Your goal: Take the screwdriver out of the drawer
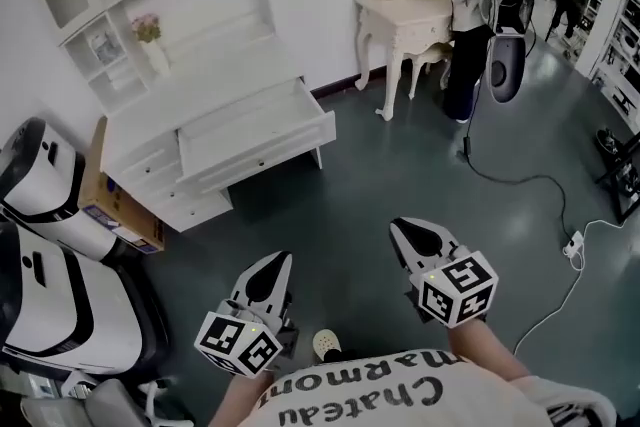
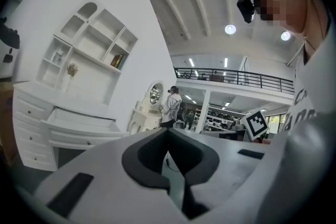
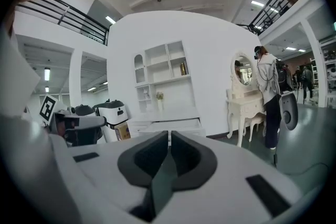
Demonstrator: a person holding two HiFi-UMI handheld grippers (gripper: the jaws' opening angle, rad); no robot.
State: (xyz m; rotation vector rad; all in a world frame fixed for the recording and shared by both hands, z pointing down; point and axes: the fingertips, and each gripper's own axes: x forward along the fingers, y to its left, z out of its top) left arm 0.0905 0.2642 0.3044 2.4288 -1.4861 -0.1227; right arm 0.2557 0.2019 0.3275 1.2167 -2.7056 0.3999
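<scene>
Wide, shallow white drawer (image 1: 262, 155) of painted wood, pulled far out from under the top of a white desk (image 1: 150, 110) against the wall. Level, open side up, long front panel facing the room, with small knobs on it. Inside pale and plain from the head view; contents too small to tell. Open too in the left gripper view (image 2: 86, 136) and the right gripper view (image 3: 171, 125).

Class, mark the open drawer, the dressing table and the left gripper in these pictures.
open drawer (image 1: 270, 153): head view, on its front panel.
dressing table (image 1: 400, 15): head view, on its tabletop.
left gripper (image 1: 280, 261): head view, at the tips of its jaws.
</scene>
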